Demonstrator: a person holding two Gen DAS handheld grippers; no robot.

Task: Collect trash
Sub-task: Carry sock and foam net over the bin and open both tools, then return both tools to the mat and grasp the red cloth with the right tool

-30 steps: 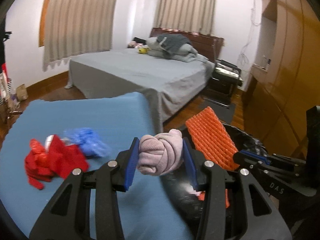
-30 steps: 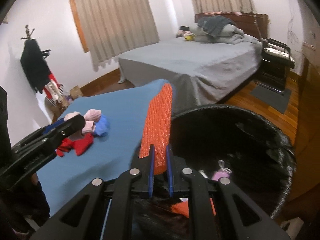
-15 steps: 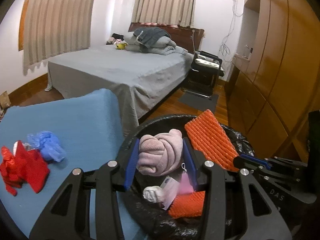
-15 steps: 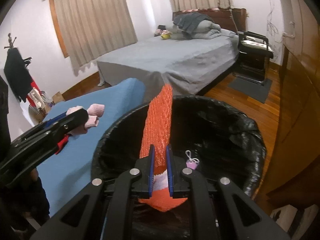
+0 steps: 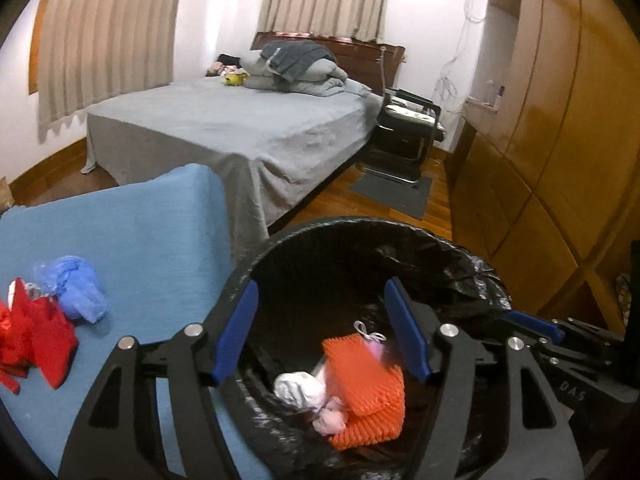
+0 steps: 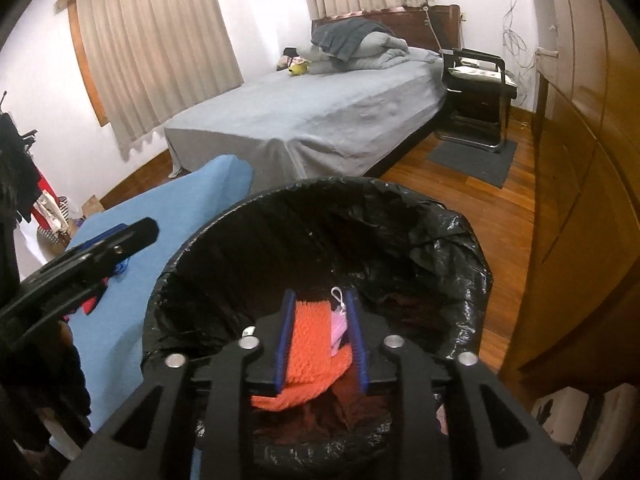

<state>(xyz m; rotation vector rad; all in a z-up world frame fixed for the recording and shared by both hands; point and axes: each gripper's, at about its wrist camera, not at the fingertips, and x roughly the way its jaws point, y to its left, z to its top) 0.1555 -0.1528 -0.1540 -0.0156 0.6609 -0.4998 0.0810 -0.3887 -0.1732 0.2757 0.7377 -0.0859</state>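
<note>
Black letters "DAS" are showing on my right gripper (image 5: 536,330) as both it and my left gripper (image 5: 324,328) are hanging spread and unloaded over the bin (image 5: 360,232), orange netting (image 5: 368,392) lying inside, partly hidden.

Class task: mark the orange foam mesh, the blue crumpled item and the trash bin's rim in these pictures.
orange foam mesh (image 5: 368,396), left wrist view, its middle.
blue crumpled item (image 5: 78,294), left wrist view, its centre.
trash bin (image 6: 328,184), right wrist view, far rim.

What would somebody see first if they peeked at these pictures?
First, the big black trash bin right under both claws, with orange foam netting and pale bits lying at its bottom. Next, the open left claw hanging empty over the bin. Then the red and blue crumpled things on the blue table to the left, with the grey bed behind.
</note>
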